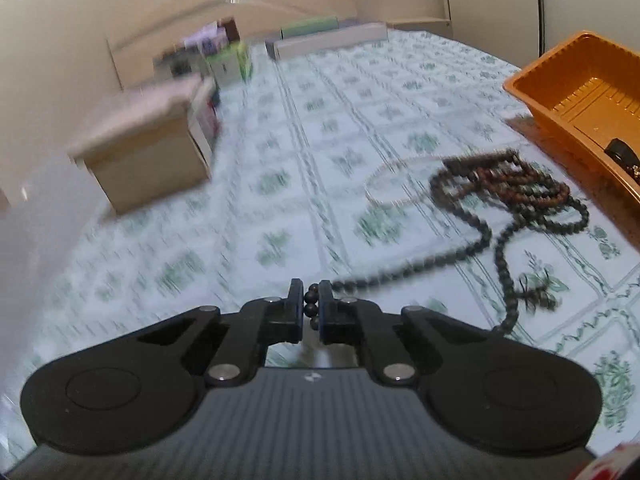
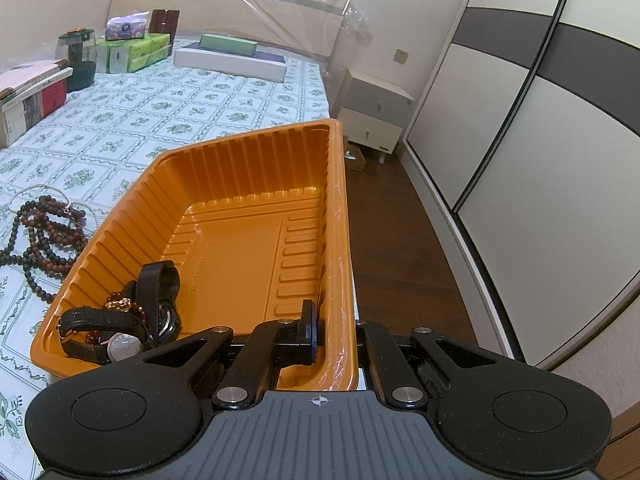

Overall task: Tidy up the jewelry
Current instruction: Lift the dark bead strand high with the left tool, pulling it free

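- Where the bed (image 1: 280, 128) runs toward its headboard end, a cardboard box (image 1: 148, 160) is seen by the left edge, with tissue packs (image 2: 132, 50) and a dark jar (image 2: 80, 60) ranged further along that edge.
- At the headboard end, a long white box (image 2: 230, 65) is laid across the bed, with a green box (image 2: 228, 43) on top of it.
- The left claw (image 1: 311, 304) is pressed together on a dark bead strand (image 1: 472, 240); a few beads are pinched between its pads, and the strand is trailed from there across the flowered sheet to the right.
- The rest of that strand is heaped with reddish-brown beads (image 1: 520, 184) and a thin pale chain (image 1: 384, 184) on the sheet, just beside the left wall of the orange tray (image 2: 256, 184).
- The orange tray is set at the right edge of the bed, its right rim level with that edge and the wooden floor (image 2: 400, 240) seen beyond it.
- In the near left corner of the tray, wristwatches (image 2: 120, 340) with dark straps and a small beaded bracelet (image 2: 120, 305) are piled together; the rest of the tray floor is bare.
- The right claw (image 2: 336, 332) is closed on the tray's right wall near its near corner: one finger (image 2: 308, 328) is seen inside the wall, the other is hidden outside it.
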The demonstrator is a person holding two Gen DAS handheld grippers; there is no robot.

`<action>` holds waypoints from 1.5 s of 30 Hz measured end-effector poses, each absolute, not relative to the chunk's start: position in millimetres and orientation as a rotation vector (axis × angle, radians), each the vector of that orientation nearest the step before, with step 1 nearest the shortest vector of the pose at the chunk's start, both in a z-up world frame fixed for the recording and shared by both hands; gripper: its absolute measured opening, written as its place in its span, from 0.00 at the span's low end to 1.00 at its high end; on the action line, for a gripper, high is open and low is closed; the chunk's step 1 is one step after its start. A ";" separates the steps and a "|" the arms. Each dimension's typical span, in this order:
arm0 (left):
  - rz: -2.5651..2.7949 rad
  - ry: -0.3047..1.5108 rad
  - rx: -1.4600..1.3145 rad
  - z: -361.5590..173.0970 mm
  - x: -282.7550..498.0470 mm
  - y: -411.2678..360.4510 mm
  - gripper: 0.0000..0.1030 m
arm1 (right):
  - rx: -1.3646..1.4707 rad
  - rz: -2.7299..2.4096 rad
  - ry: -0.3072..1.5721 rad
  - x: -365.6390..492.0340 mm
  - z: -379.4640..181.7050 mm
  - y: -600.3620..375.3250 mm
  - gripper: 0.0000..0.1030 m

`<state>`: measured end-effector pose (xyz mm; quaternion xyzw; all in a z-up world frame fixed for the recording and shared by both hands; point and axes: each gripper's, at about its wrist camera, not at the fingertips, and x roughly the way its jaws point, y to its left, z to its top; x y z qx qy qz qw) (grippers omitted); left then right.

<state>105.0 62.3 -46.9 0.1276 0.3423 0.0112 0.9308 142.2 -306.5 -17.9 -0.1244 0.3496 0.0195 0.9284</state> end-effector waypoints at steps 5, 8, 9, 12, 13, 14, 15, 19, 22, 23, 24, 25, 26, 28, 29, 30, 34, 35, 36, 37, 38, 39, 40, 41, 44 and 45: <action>0.017 0.591 0.355 -7.3 108.9 64.2 0.06 | -0.258 0.038 0.713 142.6 -18.2 -305.7 0.04; -0.003 0.532 0.385 19.6 113.7 63.4 0.06 | -0.257 0.039 0.713 142.0 -17.9 -305.7 0.04; -0.011 0.509 0.388 30.4 115.0 63.0 0.06 | -0.257 0.039 0.713 142.2 -17.9 -305.4 0.04; -0.029 0.447 0.381 59.7 117.9 61.3 0.06 | -0.258 0.039 0.710 141.3 -17.2 -304.4 0.04; -0.033 0.420 0.375 71.6 118.9 60.5 0.06 | -0.258 0.040 0.708 141.0 -16.5 -303.7 0.04; -0.036 0.400 0.372 80.8 118.9 59.2 0.06 | -0.258 0.040 0.706 140.7 -16.0 -303.5 0.04; -0.041 0.374 0.365 92.2 119.7 57.9 0.06 | -0.258 0.041 0.705 140.2 -15.0 -302.8 0.04; -0.071 0.298 0.342 127.1 120.2 51.4 0.06 | -0.259 0.044 0.698 139.5 -12.9 -301.1 0.04; -0.102 0.253 0.333 147.6 118.7 43.9 0.06 | -0.259 0.047 0.694 138.2 -11.5 -301.1 0.04; -0.110 0.241 0.332 153.1 118.7 41.2 0.06 | -0.259 0.048 0.693 137.9 -11.1 -301.0 0.04; -0.121 0.227 0.330 159.7 118.6 38.1 0.06 | -0.259 0.048 0.692 137.3 -10.7 -300.9 0.04; -0.127 0.214 0.328 165.0 118.5 36.1 0.06 | -0.259 0.049 0.690 137.3 -10.4 -300.8 0.04; -0.134 0.200 0.325 170.5 118.7 34.7 0.06 | -0.259 0.050 0.689 137.3 -10.2 -300.5 0.04; -0.147 0.172 0.316 182.4 118.7 31.6 0.06 | -0.260 0.050 0.686 137.4 -9.6 -299.3 0.04; -0.153 0.159 0.311 188.5 118.9 30.3 0.06 | -0.260 0.051 0.685 137.4 -9.3 -299.2 0.04; -0.157 0.146 0.305 194.3 119.7 29.2 0.06 | -0.260 0.051 0.684 137.3 -9.0 -298.9 0.04; -0.175 0.092 0.290 217.8 120.1 22.8 0.06 | -0.260 0.051 0.683 137.4 -9.1 -298.3 0.04; -0.184 0.080 0.289 223.0 121.0 19.6 0.06 | -0.260 0.051 0.683 137.5 -9.1 -298.3 0.04; -0.194 0.068 0.287 228.2 121.7 16.8 0.06 | -0.261 0.051 0.683 137.5 -9.2 -298.2 0.04; -0.206 0.060 0.285 232.8 122.5 13.8 0.06 | -0.261 0.052 0.682 137.5 -9.0 -298.5 0.04; -0.216 0.053 0.283 236.7 123.4 11.0 0.06 | -0.261 0.052 0.681 137.6 -8.6 -297.9 0.04; -0.227 0.044 0.281 240.5 124.3 7.1 0.06 | -0.262 0.053 0.680 137.9 -8.2 -297.3 0.04; -0.235 0.038 0.282 243.5 124.5 3.9 0.06 | -0.263 0.053 0.679 138.0 -8.0 -297.2 0.04; -0.244 0.029 0.284 246.8 125.2 0.0 0.06 | -0.263 0.053 0.679 138.1 -7.8 -297.0 0.04; -0.274 0.009 0.273 255.1 126.9 -9.6 0.06 | -0.263 0.054 0.678 138.5 -8.1 -296.8 0.04; -0.284 0.006 0.271 258.4 127.5 -12.4 0.06 | -0.262 0.054 0.678 138.2 -7.8 -296.5 0.04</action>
